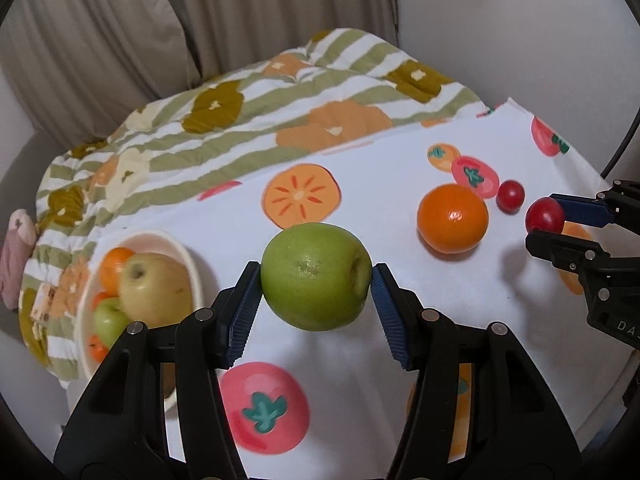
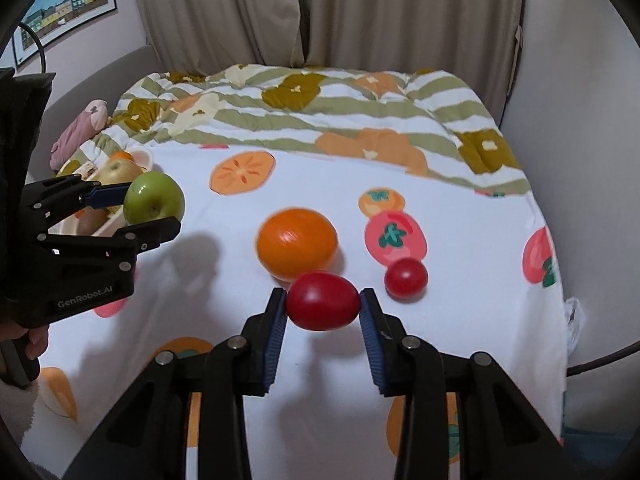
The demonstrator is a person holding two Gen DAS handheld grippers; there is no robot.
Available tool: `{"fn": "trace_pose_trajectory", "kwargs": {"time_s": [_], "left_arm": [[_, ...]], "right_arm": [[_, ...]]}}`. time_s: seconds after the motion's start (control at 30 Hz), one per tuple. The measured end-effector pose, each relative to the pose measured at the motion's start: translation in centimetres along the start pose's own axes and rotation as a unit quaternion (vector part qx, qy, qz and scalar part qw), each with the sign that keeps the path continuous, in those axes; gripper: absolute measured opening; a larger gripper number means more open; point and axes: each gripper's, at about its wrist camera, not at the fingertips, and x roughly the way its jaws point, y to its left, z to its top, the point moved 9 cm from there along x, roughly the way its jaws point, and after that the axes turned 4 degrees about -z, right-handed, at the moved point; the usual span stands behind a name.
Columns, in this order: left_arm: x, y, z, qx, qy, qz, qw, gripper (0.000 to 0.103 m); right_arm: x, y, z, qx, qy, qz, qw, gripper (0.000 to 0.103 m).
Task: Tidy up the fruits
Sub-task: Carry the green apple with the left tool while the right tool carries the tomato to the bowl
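Green apple point(image 1: 316, 276) is clamped in the left claw point(image 1: 316, 282), lifted near the bowl point(image 1: 188, 258) | cherry tomato point(image 2: 322, 301) is gripped by the right claw point(image 2: 323, 308) | bowl judged partly filled | orange point(image 2: 297, 243) and second tomato point(image 2: 406, 278) left on the bedsheet point(image 2: 460, 320)

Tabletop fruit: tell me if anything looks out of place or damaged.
Nothing looks damaged or spilled. An orange and a small tomato lie loose on the cloth, outside the bowl that holds the other fruit.
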Motion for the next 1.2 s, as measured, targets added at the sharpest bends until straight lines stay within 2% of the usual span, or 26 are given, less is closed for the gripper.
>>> {"fn": "trace_pose_trajectory", "kwargs": {"time_s": [0.33,0.63,0.93,1.2], "left_arm": [[-6.3,5.0,-1.1,-0.044,-0.02,0.026,0.9985,0.06],[-10.7,12.2,-3.6,-0.08,-0.023,0.066,0.9944,0.06],[-10.7,20.0,-5.5,-0.094,-0.013,0.084,0.992,0.06],[-7.2,25.0,-6.6,-0.081,0.005,0.065,0.9946,0.06]], "right_arm": [[-4.7,4.9,3.1,-0.04,-0.038,0.015,0.998,0.034],[-6.8,12.2,5.9,-0.07,-0.056,0.054,0.995,0.034],[-5.5,19.6,8.1,-0.08,-0.056,0.082,0.992,0.034],[-2.2,24.2,8.8,-0.068,-0.033,0.08,0.994,0.034]]}}
